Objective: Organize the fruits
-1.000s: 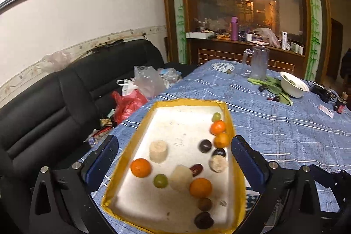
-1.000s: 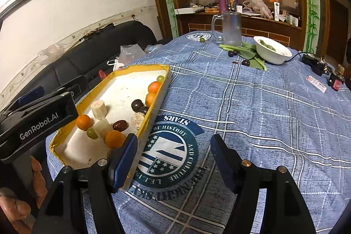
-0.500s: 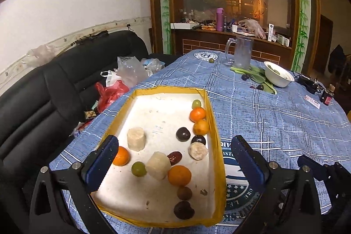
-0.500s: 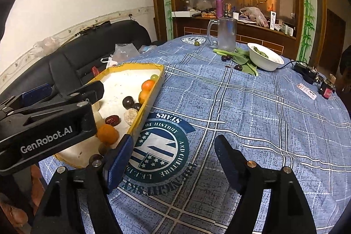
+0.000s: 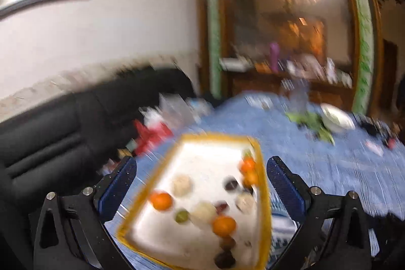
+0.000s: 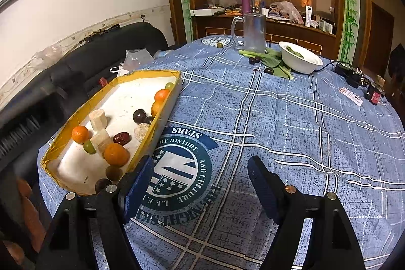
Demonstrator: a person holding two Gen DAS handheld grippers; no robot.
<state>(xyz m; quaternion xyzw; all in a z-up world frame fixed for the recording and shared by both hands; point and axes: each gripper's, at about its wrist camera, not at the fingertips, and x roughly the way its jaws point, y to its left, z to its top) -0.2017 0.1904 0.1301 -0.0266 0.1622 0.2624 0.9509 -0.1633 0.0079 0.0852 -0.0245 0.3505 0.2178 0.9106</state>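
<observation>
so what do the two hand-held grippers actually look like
The left hand-held gripper and the right hand-held gripper look alike: matte black angular frames with silver round bolt heads, each ending in two flat fingers faced with dark blue textured pads. No cables visible.

Round table [image 6: 291, 123], blue plaid cloth with a printed round emblem [image 6: 177, 168] — several items on it.

Relative to the right gripper: emblem directly ahead under the fingers; yellow-rimmed tray [image 6: 165, 105] ahead-left at the table edge, fruit inside; far ahead a glass mug [image 6: 251, 30], a loose green fruit [image 6: 219, 44], leafy greens [image 6: 273, 62] with dark fruits [image 6: 254, 60], white bowl [image 6: 301, 61]; far right — black power strip [image 6: 350, 71], small label [image 6: 350, 96].
</observation>
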